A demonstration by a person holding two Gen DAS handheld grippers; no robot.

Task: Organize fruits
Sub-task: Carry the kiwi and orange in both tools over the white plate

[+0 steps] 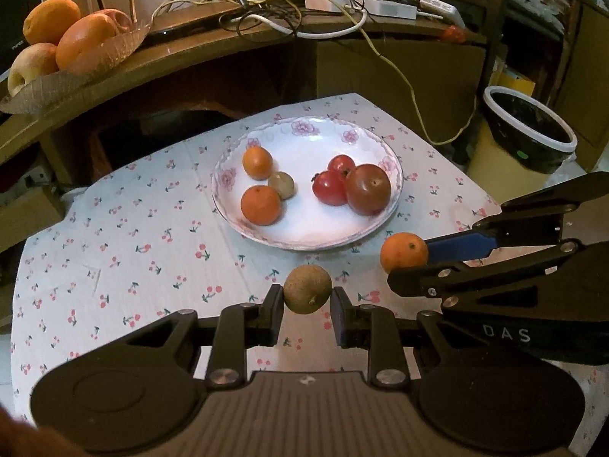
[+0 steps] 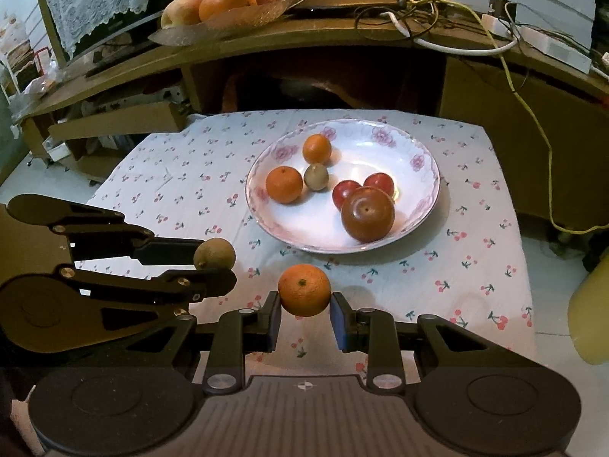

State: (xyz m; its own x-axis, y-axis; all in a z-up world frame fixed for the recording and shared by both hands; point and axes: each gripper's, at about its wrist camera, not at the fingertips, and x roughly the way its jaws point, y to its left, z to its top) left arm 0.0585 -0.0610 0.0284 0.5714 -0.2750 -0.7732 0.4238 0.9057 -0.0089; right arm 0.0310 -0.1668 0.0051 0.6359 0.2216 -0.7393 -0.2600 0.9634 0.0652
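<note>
Legibly, "DAS" on right hand-held gripper pinching mandarin; left hand-held gripper pinching brown fruit.

Plate at frame centre on the table. In plate: two mandarins and a small round fruit at left; three tomatoes at right, touching. Below the plate, left gripper at frame left holds a second small fruit; right gripper at lower centre holds another mandarin. Fruit bowl on the shelf, upper left.
</note>
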